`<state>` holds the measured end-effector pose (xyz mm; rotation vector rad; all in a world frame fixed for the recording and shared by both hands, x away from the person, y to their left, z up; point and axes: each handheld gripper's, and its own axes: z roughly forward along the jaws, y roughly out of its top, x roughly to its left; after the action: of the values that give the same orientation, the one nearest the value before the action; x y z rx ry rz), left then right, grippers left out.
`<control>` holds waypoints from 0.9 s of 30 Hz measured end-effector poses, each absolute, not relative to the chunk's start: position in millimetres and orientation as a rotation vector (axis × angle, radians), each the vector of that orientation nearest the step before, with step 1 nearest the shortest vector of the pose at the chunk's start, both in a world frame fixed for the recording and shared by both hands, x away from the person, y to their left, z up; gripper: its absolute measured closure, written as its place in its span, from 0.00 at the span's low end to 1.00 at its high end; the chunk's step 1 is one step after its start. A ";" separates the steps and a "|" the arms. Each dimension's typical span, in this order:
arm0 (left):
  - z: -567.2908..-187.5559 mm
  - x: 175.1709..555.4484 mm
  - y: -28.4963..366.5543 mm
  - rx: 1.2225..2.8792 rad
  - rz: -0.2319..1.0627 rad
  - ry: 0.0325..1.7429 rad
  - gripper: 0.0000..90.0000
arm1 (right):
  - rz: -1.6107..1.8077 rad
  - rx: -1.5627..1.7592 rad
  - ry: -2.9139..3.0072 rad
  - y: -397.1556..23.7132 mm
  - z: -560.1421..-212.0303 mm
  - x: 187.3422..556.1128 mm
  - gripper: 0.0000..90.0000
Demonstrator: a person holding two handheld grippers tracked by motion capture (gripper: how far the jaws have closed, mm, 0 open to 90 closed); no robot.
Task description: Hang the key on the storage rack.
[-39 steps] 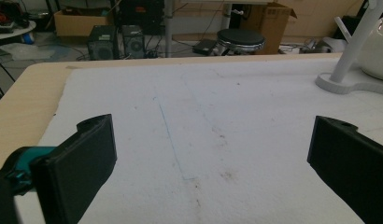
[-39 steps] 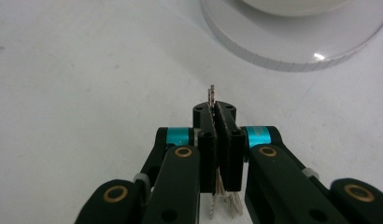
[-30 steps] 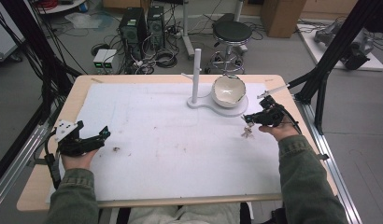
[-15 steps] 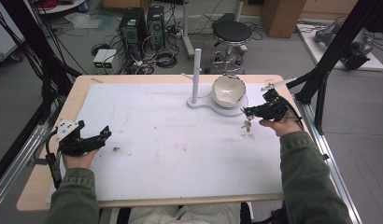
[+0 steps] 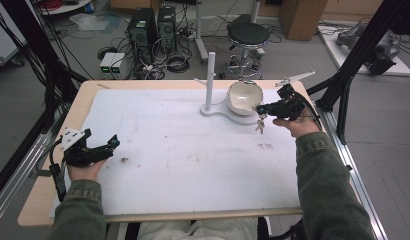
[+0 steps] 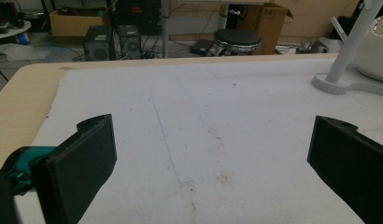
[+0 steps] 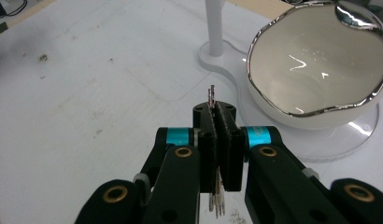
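My right gripper (image 5: pixel 259 109) is shut on a small bunch of thin metal pieces (image 5: pixel 260 126) that hangs just above the white mat, right beside the bowl. In the right gripper view the jaws (image 7: pixel 215 109) are pressed together, with the metal pieces (image 7: pixel 211 93) poking out above and below them. The white bowl with a silver rim (image 7: pixel 315 65) sits close ahead to the right on a white stand. At the table's left, my left gripper (image 5: pixel 99 138) rests on the mat, open. Its jaws (image 6: pixel 213 149) stand wide apart with bare mat between them.
The stand (image 5: pixel 215 111) has an upright white post (image 5: pixel 210 80) left of the bowl (image 5: pixel 244 95). A white mat (image 5: pixel 193 150) covers most of the wooden table, with a dark speck (image 5: pixel 124 160) near the left gripper. A stool and computers stand beyond the far edge.
My right gripper has risen and moved toward the bowl, lifting the metal pieces off the mat. The left gripper has not moved.
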<state>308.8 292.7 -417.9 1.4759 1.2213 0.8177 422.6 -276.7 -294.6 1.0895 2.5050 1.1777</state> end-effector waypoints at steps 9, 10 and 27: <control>-418.1 309.4 292.6 1.481 0.818 1.219 0.02 | 1.185 1.050 2.504 -264.3 -279.5 428.3 0.97; -418.2 309.5 292.5 1.480 0.816 1.218 0.02 | 1.186 1.044 2.502 -262.8 -277.9 429.3 0.97; -418.3 311.8 290.3 1.504 0.811 1.210 0.02 | 1.223 1.004 2.477 -244.3 -251.1 440.3 0.97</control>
<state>311.8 290.3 -418.3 1.5038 1.2096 0.8115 440.3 -244.3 -251.1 1.0038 2.4774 1.2228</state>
